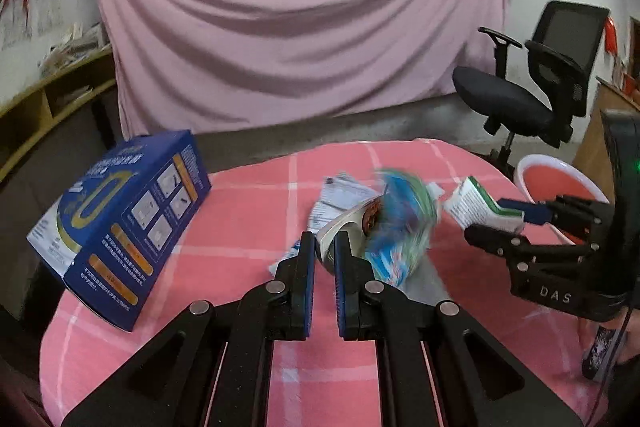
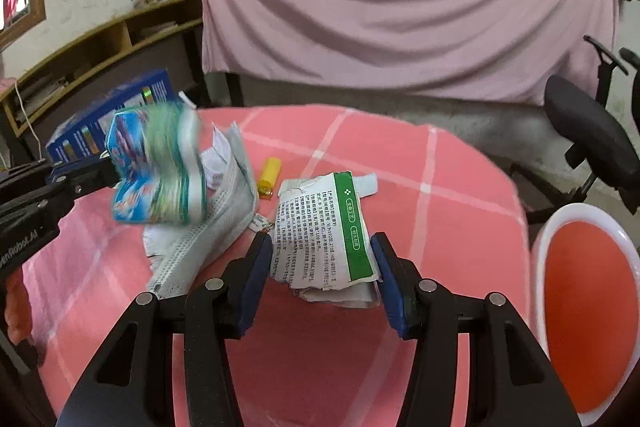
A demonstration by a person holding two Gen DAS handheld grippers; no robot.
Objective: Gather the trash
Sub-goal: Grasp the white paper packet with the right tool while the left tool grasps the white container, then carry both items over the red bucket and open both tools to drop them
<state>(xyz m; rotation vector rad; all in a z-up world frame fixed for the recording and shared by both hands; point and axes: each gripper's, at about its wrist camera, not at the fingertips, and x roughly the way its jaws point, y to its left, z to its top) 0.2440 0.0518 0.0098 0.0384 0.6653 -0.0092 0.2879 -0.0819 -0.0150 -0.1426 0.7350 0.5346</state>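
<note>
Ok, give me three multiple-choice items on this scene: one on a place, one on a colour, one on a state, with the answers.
1. Where does the basin stand, in the right wrist view?
A. right of the table
B. on the blue box
C. under the chair

2. What colour is the lighter?
A. black
B. yellow
C. white

3. What is the right tool doing?
A. hanging free with nothing between its fingers
B. gripping a spoon
C. holding the torn green-and-white carton

Answers: 1 A, the basin sits beyond the table's right edge. 2 B, it lies yellow on the pink cloth. 3 C, the carton sits between its blue pads.
</note>
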